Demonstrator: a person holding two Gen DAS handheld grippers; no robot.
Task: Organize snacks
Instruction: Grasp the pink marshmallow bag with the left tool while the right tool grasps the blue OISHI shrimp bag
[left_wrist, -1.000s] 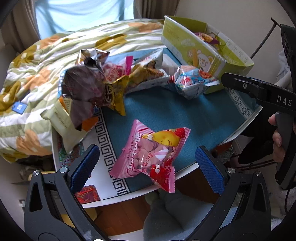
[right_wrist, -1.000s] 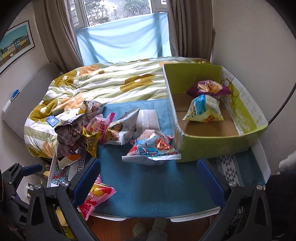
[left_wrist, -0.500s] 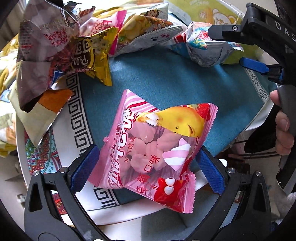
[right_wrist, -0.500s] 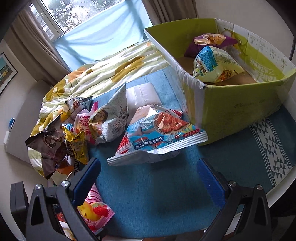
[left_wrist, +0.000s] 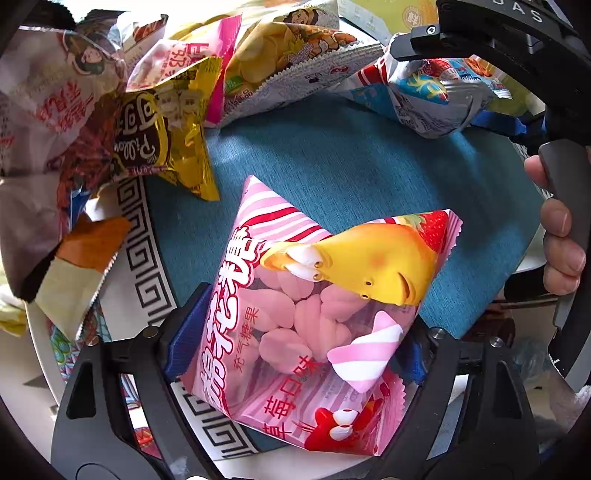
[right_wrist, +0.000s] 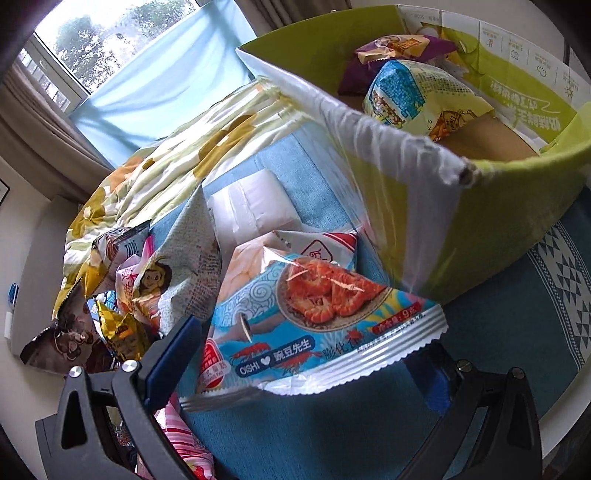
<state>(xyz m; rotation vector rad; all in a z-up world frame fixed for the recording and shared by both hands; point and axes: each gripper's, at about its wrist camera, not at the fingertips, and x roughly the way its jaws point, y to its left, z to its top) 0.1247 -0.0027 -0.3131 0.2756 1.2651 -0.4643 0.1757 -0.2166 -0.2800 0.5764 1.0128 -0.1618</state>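
Observation:
My left gripper (left_wrist: 295, 347) is shut on a pink marshmallow bag (left_wrist: 310, 317) lying on the teal cloth; its blue pads press both sides of the bag. My right gripper (right_wrist: 306, 365) has its fingers on either side of a blue shrimp chip bag (right_wrist: 317, 317), touching its lower edges; I cannot tell if it grips. That bag and the right gripper also show in the left wrist view (left_wrist: 428, 92). A green cardboard box (right_wrist: 498, 206) stands just right of it, holding a purple bag (right_wrist: 399, 51) and a blue-yellow bag (right_wrist: 417, 99).
A heap of snack bags lies at the left: a yellow bag (left_wrist: 166, 136), a grey cartoon bag (right_wrist: 177, 273), a brown bag (right_wrist: 66, 343). A white packet (right_wrist: 251, 206) lies behind the shrimp bag. A quilted bed (right_wrist: 166, 162) is beyond the table.
Both grippers moved down and forward. The left one closed onto the pink marshmallow bag. The right one narrowed around the shrimp chip bag.

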